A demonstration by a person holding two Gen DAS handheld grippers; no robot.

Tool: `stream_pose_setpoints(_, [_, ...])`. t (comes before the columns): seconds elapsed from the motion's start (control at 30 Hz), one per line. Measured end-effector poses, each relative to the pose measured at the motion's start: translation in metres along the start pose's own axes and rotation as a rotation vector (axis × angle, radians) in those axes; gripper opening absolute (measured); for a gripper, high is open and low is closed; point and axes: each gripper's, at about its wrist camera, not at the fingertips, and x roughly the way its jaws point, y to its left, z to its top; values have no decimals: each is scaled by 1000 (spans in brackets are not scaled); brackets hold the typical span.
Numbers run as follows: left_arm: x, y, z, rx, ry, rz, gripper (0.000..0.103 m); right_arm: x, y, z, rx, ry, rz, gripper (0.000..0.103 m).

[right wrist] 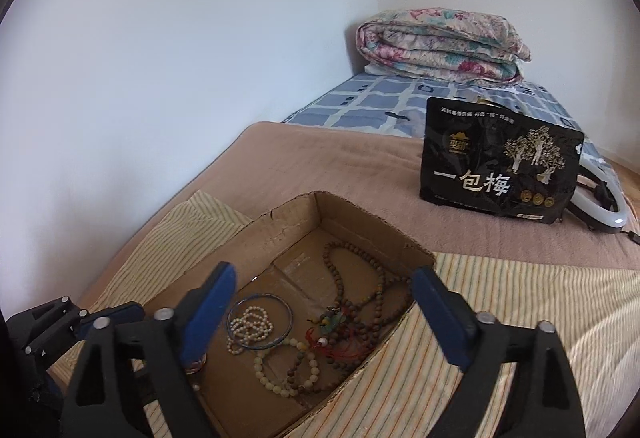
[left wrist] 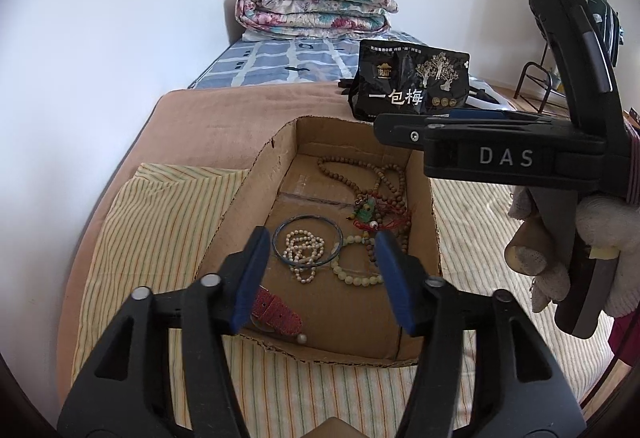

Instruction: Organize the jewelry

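An open cardboard box [left wrist: 248,178] [right wrist: 280,222] lies on a striped cloth on the bed. In it are a dark bangle [left wrist: 308,241] [right wrist: 260,322] around white pearl beads [left wrist: 304,250] [right wrist: 248,330], a pale green bead bracelet [left wrist: 356,274] [right wrist: 280,382], long brown wooden beads [left wrist: 384,178] [right wrist: 352,278] with a green pendant and red cord [left wrist: 366,212] [right wrist: 332,324], and a red watch strap [left wrist: 276,312]. My left gripper [left wrist: 320,258] is open and empty above the box's near end. My right gripper [right wrist: 324,310] is open and empty over the box; its body shows in the left wrist view [left wrist: 500,154].
A black snack bag [left wrist: 412,82] [right wrist: 496,166] stands behind the box on the brown blanket [left wrist: 224,110]. A folded floral quilt [left wrist: 316,6] [right wrist: 440,46] lies at the bed's head. A white ring light [right wrist: 600,206] lies behind the bag. The wall runs along the left.
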Motion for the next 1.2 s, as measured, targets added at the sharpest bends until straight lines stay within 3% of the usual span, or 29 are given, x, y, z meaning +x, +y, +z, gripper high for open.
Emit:
stream_pose_setpoints(0.13, [-1,0,0,-5,0,3,63,-1,0,2,4,0,-12,101])
stream_pose_setpoints(0.73, [-21,-6,5,-9,-26,8,63,-19,0,4,2,-28,-18,101])
stream_pose_setpoints(1.2, [-67,-20,5,1,-88,10,63,-71,4,9,-16,-90,-29,102])
